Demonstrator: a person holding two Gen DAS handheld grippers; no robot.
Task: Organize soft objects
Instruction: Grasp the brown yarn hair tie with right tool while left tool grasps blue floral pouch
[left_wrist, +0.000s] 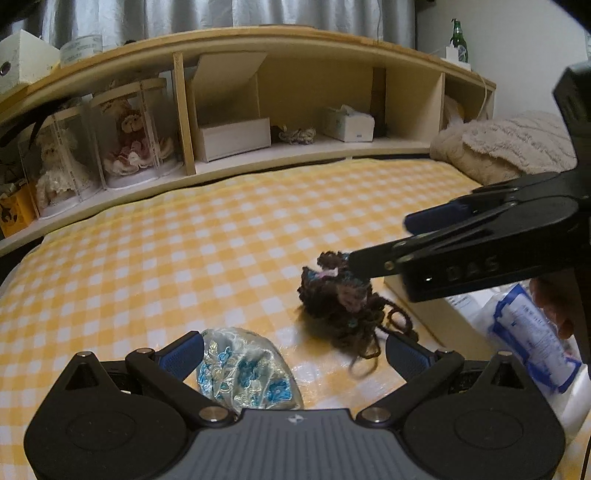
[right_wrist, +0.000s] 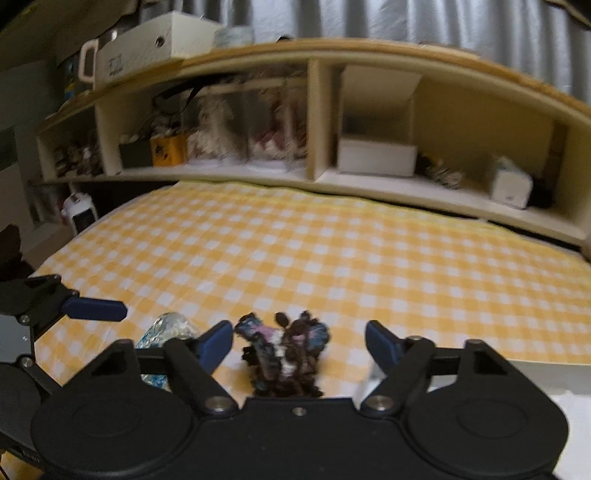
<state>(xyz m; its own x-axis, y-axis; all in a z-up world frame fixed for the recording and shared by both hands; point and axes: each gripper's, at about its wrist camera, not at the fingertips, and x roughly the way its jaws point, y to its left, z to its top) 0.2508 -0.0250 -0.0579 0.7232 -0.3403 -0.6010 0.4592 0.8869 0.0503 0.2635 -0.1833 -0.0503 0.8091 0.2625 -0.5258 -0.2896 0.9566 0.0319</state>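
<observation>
A dark brown tangle of yarn (left_wrist: 340, 299) with blue and pink bits lies on the yellow checked bedcover (left_wrist: 166, 258). In the right wrist view the yarn (right_wrist: 284, 354) sits between the fingers of my right gripper (right_wrist: 299, 343), with a gap on both sides, so the gripper is open. From the left wrist view my right gripper (left_wrist: 380, 243) reaches in from the right, its lower finger at the top of the yarn. My left gripper (left_wrist: 295, 349) is open and low over the bed. A plastic-wrapped pouch (left_wrist: 247, 373) with blue embroidered flowers lies against its left finger (left_wrist: 184, 350).
A wooden headboard shelf (left_wrist: 295, 48) runs along the far side, holding doll cases (left_wrist: 129, 140), a white box (left_wrist: 232, 136) and a tissue box (left_wrist: 347, 123). A beige blanket (left_wrist: 509, 147) lies at the right. Blue-and-white packets (left_wrist: 532, 332) sit at the bed's right edge.
</observation>
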